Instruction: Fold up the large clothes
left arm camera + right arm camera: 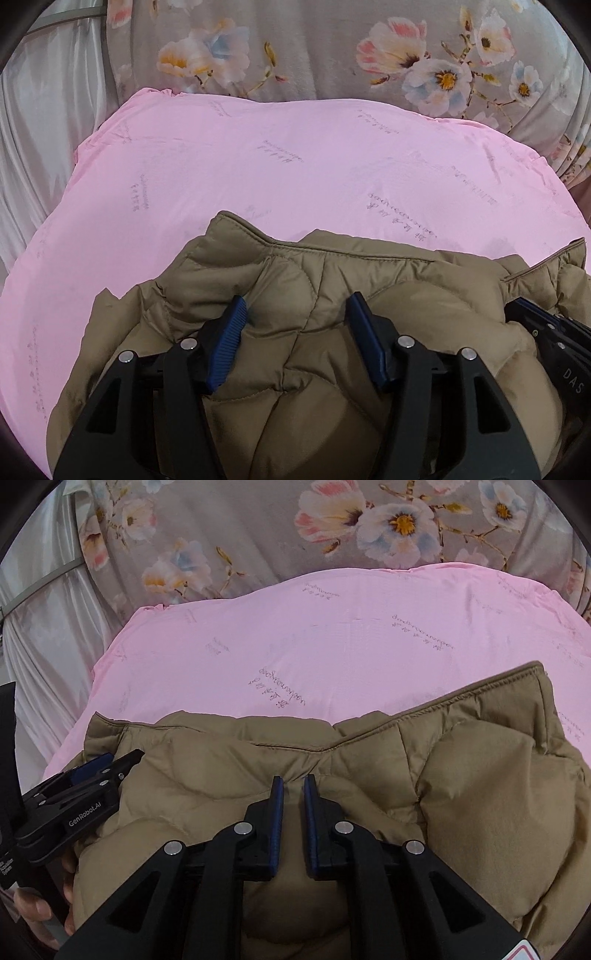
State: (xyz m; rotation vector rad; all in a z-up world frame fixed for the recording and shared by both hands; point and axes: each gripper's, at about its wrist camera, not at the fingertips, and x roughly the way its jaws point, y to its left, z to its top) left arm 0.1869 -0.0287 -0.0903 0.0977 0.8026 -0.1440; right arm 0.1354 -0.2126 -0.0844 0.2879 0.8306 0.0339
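Two grippers are seen lowered onto a tan quilted jacket (332,280), which lies bunched on a pink sheet (258,166) printed with faint lettering. The jacket is taken as the landmark: the sheet spreads out beyond its far stitched edge and to its left, and beyond the sheet, farther from the jacket, a grey flowered blanket (314,48) is draped. A pale satin curtain (44,110) hangs past the sheet on the jacket's left.

The left gripper (297,306) is set on the jacket's puffed padding with its blue ribbed pads (227,343) held well apart; a wide bulge of the padding rises between them, and the pads are pressed into the fabric at either side, so a thick fold is gripped. In the right wrist view the same left gripper (92,775) is seen from the side at the jacket's left end, with a hand (37,912) wrapped around its handle.

The right gripper (293,786) is placed near the middle of the jacket, just short of its far seam. Its jaws are drawn almost together, and a thin ridge of tan fabric is pinched between them. To the right of that gripper the jacket's corner is turned up, with its stitched hem showing.
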